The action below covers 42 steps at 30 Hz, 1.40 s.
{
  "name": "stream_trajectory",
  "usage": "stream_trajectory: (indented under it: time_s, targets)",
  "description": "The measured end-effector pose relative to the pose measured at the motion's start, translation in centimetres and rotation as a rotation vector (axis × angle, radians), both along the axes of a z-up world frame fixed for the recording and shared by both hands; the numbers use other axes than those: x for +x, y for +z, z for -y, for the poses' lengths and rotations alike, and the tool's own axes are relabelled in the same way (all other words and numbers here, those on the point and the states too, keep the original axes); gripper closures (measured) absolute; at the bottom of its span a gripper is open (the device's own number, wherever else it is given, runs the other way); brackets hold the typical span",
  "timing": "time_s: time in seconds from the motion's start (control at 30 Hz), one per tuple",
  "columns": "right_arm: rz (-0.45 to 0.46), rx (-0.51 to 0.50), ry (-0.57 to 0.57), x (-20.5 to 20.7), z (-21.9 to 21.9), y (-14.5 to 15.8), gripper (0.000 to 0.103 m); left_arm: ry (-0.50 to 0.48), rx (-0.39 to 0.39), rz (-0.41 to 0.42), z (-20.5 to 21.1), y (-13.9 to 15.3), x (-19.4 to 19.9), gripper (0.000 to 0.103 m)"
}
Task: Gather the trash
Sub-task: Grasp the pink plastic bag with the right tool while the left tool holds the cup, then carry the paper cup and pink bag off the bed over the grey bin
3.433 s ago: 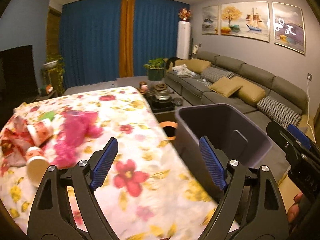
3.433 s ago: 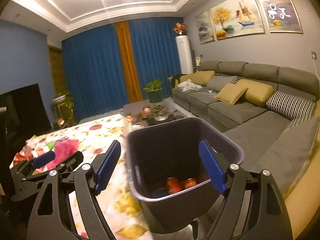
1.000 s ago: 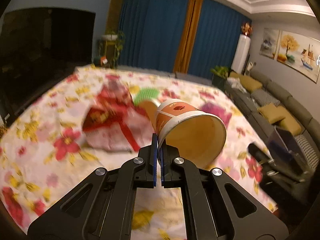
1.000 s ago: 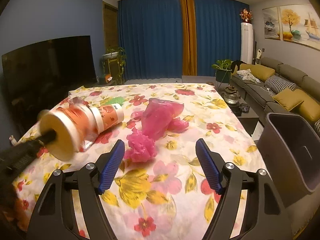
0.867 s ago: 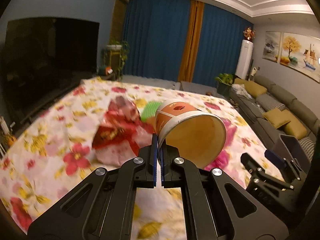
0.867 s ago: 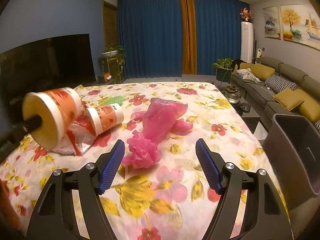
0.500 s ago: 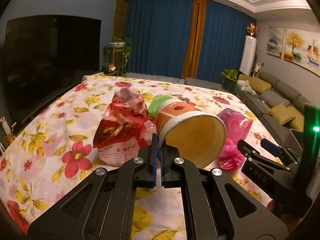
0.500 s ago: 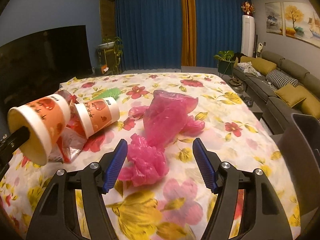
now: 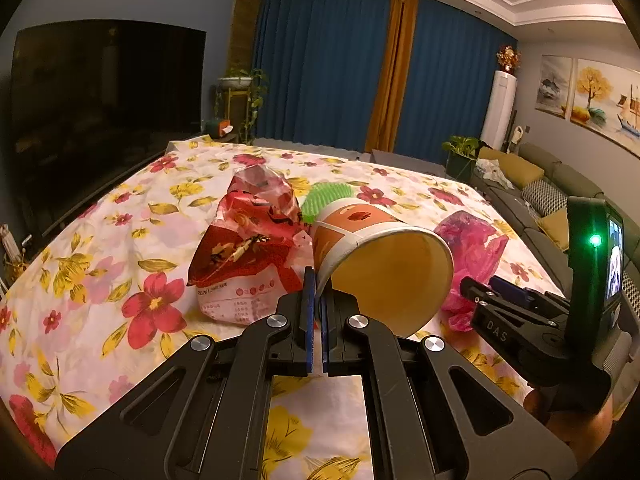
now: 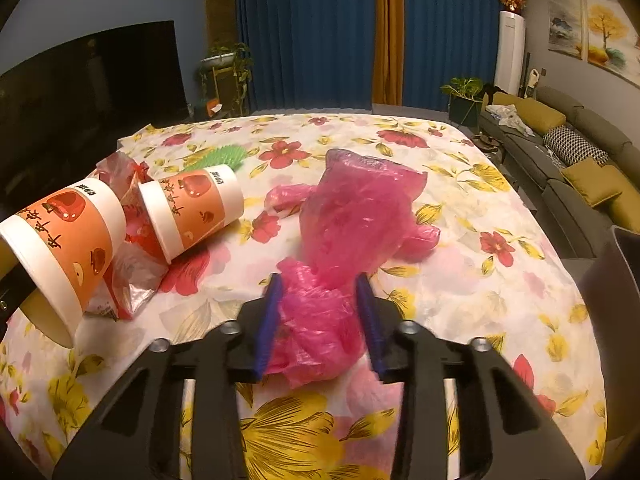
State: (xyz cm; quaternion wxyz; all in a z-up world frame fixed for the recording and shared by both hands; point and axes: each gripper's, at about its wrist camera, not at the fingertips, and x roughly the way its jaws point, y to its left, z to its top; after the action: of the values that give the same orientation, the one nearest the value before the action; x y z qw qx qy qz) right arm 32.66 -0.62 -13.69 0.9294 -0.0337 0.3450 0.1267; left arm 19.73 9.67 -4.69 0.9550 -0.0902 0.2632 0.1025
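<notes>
Right tongs (image 9: 498, 304): "DAS" embossed on black arm, left wrist view. Cups (image 10: 64, 236) (image 10: 192, 208): black Chinese characters on orange band, not readable. Snack bag (image 9: 244, 256): small print, illegible.

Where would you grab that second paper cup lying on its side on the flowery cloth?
By its rim. The lying cup has its open mouth facing the camera's lower left, so one claw finger could slip inside from there and pinch the wall, as the left claw does on its cup.
</notes>
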Motion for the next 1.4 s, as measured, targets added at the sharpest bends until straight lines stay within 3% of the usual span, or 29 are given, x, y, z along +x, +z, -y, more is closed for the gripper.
stream_trajectory:
  time_s: [0.33, 0.93, 1.4]
  targets:
    - [0.044, 0.043, 0.018, -1.2, 0.6, 0.6, 0.087, 0.000, -0.007, 0.000, -0.2, -0.1, 0.0, 0.101]
    - [0.178, 0.156, 0.059, -9.7, 5.0, 5.4, 0.088, -0.052, 0.016, 0.016, 1.3, -0.2, -0.2, 0.101]
    - [0.253, 0.132, 0.015, -13.5, 10.2, 7.8, 0.088, -0.159, 0.056, 0.062, 8.3, 2.5, -2.1, 0.101]
